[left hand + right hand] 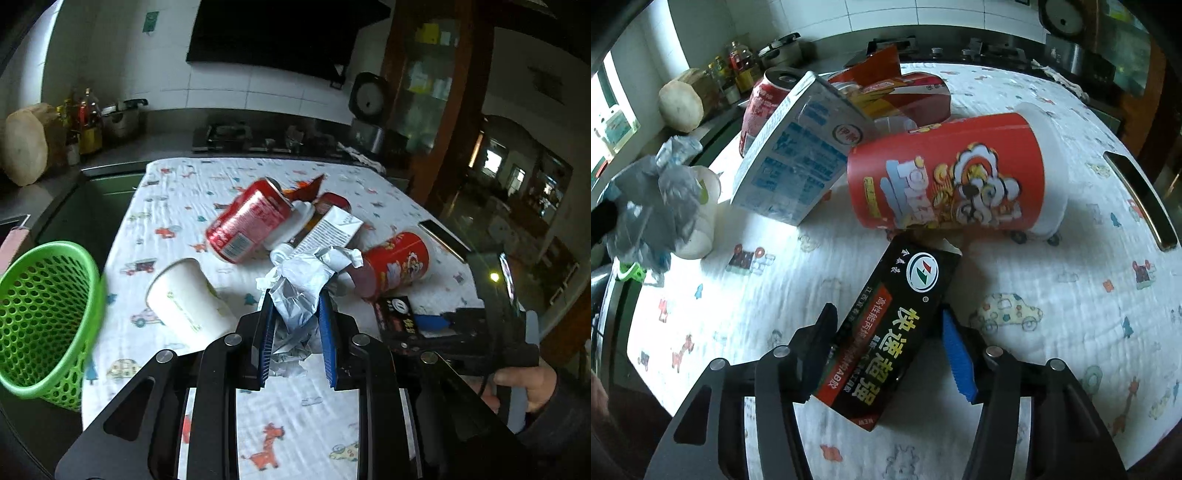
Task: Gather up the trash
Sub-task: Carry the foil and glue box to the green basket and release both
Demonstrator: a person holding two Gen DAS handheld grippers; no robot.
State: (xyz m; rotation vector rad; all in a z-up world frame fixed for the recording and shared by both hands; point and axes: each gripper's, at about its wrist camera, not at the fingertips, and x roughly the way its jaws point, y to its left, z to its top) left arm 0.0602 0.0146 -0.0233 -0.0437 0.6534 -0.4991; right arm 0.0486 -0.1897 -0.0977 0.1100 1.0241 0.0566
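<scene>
1. Two grippers are in view, each with something between its fingers. The left gripper (295, 314) has its blue pads closed against a crumpled wrapper (299, 284), which bulges out above and below the fingers.
2. The right gripper (886, 336) straddles a black box (886, 343). The box lies slanted between the fingers; its left side is against the left finger, but whether the blue right pad (955, 354) touches it cannot be told.
3. Just ahead of the left gripper and to its left, a white paper cup (188, 299) lies on its side on the printed cloth (166, 206).
4. Farther ahead of the left gripper lies a heap: a red can (247, 221) on its side, a milk carton (328, 230) leaning beside it, and red packaging behind them.
5. To the right of the wrapper lies a red tub (397, 264) on its side. In the right wrist view this tub (945, 173) sits just beyond the far end of the box, with the carton (798, 155) to its left, propped on the can (757, 107).
6. Far left of the left gripper, a green basket (40, 317) stands at the cloth's edge, open mouth tilted toward the camera.
7. From the right wrist view, the wrapper (653, 206) hangs at the far left, in front of the cup (701, 214).
8. A phone (1141, 199) lies at the cloth's right edge, well apart from the box.
</scene>
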